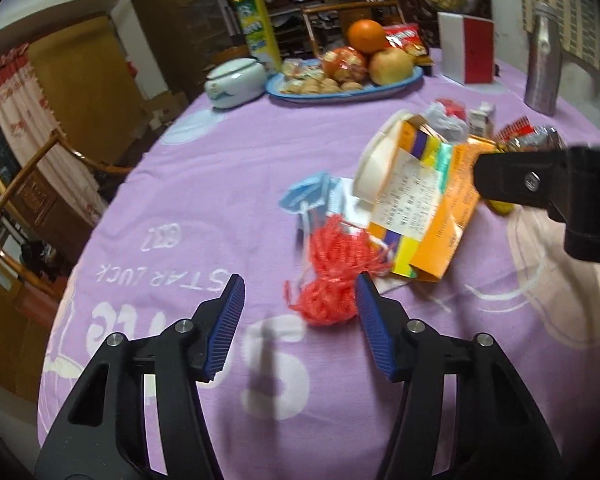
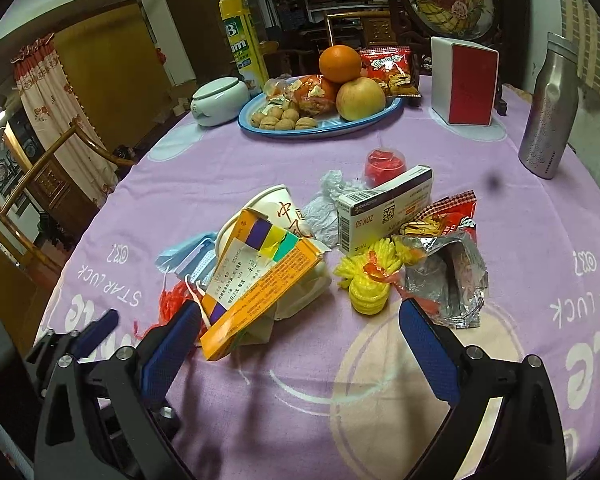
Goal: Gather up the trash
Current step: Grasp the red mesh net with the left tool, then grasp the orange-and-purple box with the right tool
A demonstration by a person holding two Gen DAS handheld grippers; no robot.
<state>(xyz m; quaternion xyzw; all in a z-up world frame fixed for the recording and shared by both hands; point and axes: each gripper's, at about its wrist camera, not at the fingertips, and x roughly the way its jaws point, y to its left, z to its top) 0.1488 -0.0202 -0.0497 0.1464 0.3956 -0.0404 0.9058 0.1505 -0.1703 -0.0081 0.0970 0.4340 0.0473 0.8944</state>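
Left gripper [image 1: 300, 304] low over purple cloth [image 1: 204, 184], jaws partly spread, nothing pinched; right blue pad [image 1: 374, 324] just at edge of red net [image 1: 330, 280], left pad clear of it on bare cloth. Right gripper [image 2: 300, 340] also spread wide and empty, left pad [image 2: 168, 352] beside near end of orange box [image 2: 256, 300], right pad [image 2: 428, 356] just short of foil wrapper [image 2: 448, 276]. Trash heaped mid-table: orange box tilted across paper cup [image 2: 276, 208], receipt [image 2: 236, 268] lying on box, blue mask [image 2: 192, 256] to its left, red net at near left corner of heap, mostly hidden in right view. Yellow net [image 2: 370, 280] between box and foil wrapper, touching wrapper. White carton [image 2: 384, 208] behind yellow net, crumpled clear plastic [image 2: 328, 200] beside it, small red cup [image 2: 384, 164] farther back. At table's far side, well apart from heap: blue plate [image 2: 372, 124] with walnuts, apple and orange, white jar [image 2: 220, 100] to its left, yellow tube [image 2: 240, 40] behind, red-and-white box [image 2: 464, 84] and steel bottle [image 2: 548, 108] to right. Wooden chair [image 2: 60, 148] off table's left edge. Left view slightly blurred.
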